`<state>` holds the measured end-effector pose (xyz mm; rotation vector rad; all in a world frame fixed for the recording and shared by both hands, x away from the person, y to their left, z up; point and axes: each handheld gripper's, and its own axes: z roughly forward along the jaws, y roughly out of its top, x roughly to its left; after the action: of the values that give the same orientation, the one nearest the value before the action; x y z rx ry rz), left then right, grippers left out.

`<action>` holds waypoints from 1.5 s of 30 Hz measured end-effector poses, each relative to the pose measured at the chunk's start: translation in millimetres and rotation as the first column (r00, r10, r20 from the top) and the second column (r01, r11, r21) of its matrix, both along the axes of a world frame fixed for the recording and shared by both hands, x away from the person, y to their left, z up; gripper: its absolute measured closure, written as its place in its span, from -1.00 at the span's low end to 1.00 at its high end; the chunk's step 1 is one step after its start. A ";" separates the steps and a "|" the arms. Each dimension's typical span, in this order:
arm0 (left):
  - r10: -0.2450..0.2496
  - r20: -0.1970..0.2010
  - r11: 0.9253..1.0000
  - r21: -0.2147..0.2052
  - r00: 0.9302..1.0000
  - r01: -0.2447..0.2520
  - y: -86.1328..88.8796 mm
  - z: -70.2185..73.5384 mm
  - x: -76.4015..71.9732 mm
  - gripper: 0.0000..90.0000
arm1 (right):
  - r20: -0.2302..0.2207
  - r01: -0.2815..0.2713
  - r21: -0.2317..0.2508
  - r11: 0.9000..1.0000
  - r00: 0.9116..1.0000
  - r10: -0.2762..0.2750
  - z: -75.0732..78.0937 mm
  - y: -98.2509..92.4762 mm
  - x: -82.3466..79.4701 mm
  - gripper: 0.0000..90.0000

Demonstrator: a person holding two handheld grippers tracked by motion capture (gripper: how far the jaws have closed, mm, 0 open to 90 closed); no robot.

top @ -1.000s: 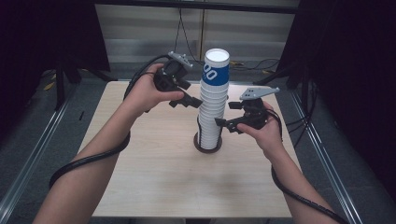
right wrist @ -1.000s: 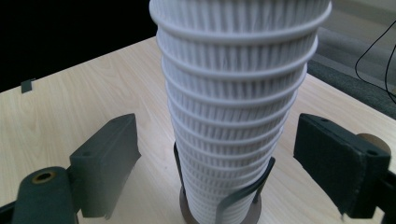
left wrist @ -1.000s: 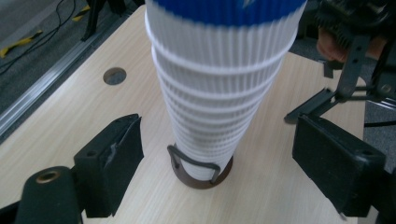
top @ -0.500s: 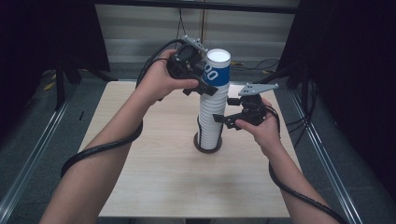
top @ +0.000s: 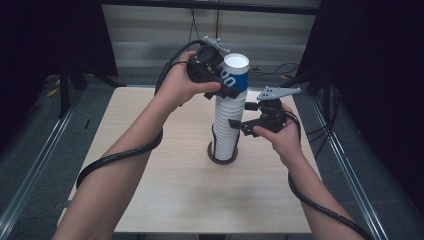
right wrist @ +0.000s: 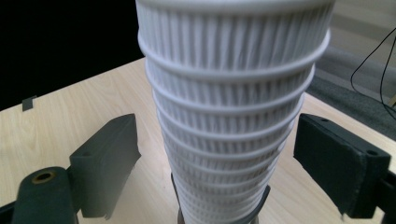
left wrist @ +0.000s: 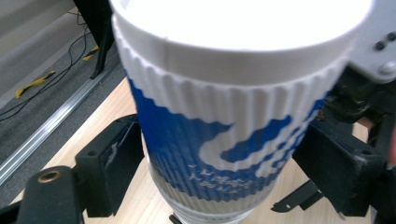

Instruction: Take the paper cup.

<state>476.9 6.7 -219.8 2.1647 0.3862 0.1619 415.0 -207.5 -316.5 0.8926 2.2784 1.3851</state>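
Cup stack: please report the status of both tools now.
Left tool open around top blue cup, jaws apart from it. Right tool open, flanking white cup stack mid-height. Nothing in the way.

A tall stack of white ribbed cups (top: 229, 125) stands upright on a dark round base (top: 223, 153) near the middle of the pale wooden counter (top: 150, 200). The topmost cup (top: 235, 72) bears a blue print. The left gripper (top: 227, 90) reaches this top cup from the left; the right gripper (top: 239, 125) meets the stack lower down, from the right. A black cable (top: 120, 156) loops beneath the left forearm.
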 end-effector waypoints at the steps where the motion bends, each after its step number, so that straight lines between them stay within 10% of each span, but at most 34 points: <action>1: 0.000 -0.001 1.000 -0.004 1.000 0.000 -0.2 -0.1 0.3 -0.61 | 0.000 -0.002 0.002 1.000 1.000 0.002 1.4 0.1 0.3 -0.71; 45: 0.041 -0.003 0.999 -0.009 0.999 -0.041 -7.3 -10.9 -2.5 -0.60 | 0.025 0.075 0.096 0.993 0.997 -0.078 22.5 16.3 12.4 -0.74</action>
<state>474.4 -0.5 -230.6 2.1497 0.4322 0.1798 427.4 -191.3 -294.0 0.9720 2.1494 1.4737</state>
